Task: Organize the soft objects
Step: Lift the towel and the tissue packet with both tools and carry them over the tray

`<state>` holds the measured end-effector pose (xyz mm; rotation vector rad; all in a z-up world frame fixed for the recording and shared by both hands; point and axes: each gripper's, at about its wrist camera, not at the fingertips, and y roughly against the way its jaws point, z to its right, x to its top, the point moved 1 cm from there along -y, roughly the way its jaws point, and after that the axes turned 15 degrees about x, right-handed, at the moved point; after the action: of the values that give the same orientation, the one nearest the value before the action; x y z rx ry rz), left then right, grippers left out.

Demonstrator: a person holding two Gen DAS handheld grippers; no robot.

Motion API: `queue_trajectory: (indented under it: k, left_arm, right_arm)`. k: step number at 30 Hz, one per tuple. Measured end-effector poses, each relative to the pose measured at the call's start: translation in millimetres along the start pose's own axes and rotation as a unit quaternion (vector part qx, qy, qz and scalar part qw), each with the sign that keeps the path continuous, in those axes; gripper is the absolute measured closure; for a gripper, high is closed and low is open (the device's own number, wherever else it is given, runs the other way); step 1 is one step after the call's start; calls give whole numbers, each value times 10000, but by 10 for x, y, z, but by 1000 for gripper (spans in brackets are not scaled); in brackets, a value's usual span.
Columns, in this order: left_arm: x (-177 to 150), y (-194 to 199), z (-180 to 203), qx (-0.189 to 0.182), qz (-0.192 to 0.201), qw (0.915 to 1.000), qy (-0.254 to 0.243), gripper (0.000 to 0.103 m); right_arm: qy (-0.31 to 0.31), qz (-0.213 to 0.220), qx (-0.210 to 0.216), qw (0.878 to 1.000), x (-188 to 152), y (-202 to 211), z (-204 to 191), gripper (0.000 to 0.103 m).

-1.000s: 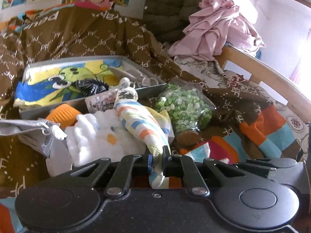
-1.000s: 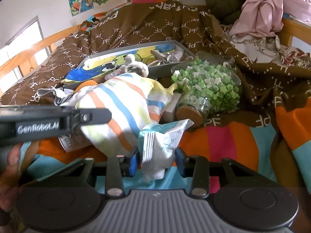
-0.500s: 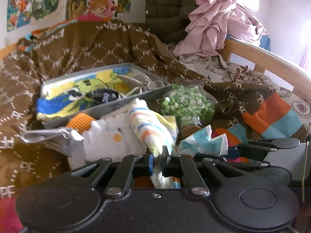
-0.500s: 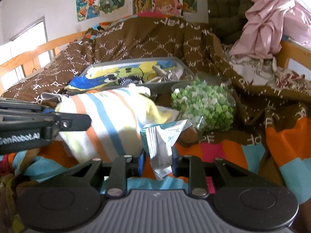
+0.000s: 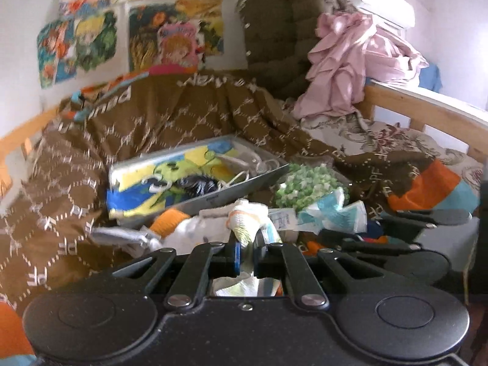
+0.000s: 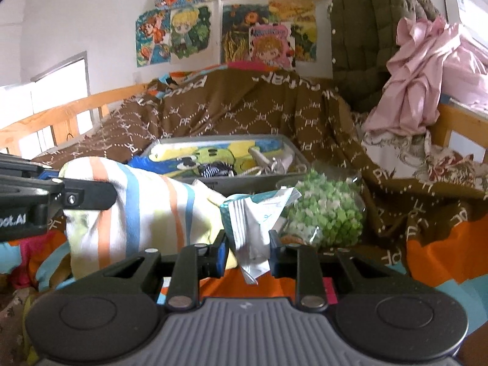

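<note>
Left tool pinched tight on striped cloth, jaws nearly touching, tilted slightly downward. Right tool clamped on white-and-teal packet, pads pressing both sides, tilted downward likewise. Left tool sits left of striped cloth, right tool at its right.

Striped towel in left hand-held gripper

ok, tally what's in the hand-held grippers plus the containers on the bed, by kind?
Held soft items: 2 (striped cloth roll in left hand-held gripper; white-teal soft packet in right hand-held gripper)
Grey trays: 1
Clear bags of green-white pieces: 1
Total: 4
</note>
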<state>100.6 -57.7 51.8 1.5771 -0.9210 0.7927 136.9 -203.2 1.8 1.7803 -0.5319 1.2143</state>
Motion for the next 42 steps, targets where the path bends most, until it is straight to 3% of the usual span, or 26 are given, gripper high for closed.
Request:
queue_trajectory:
  k: [8,12,20,33,42]
  left_arm:
    - [168,310,186,-110,400,9986,-318,96]
    - [345,416,116,-104,622,9978,-225,96]
    - [685,349,-129,270,996,9945,-176,96]
    - [1191,-486,-571,645,1202,9901,333,96]
    - [1098,-1407,-790,675,1052,9902,630,96]
  right_arm:
    - [-15,340,-7,9994,54,159,25,74]
    - [-10,480,42,9988,88,209,41,74]
    - [211,662,307,9971,222,138,-47,74]
    - [647,743,684,9928,717,-744,-153,74]
    - [673,632,595,9940,948,-1533,106,74]
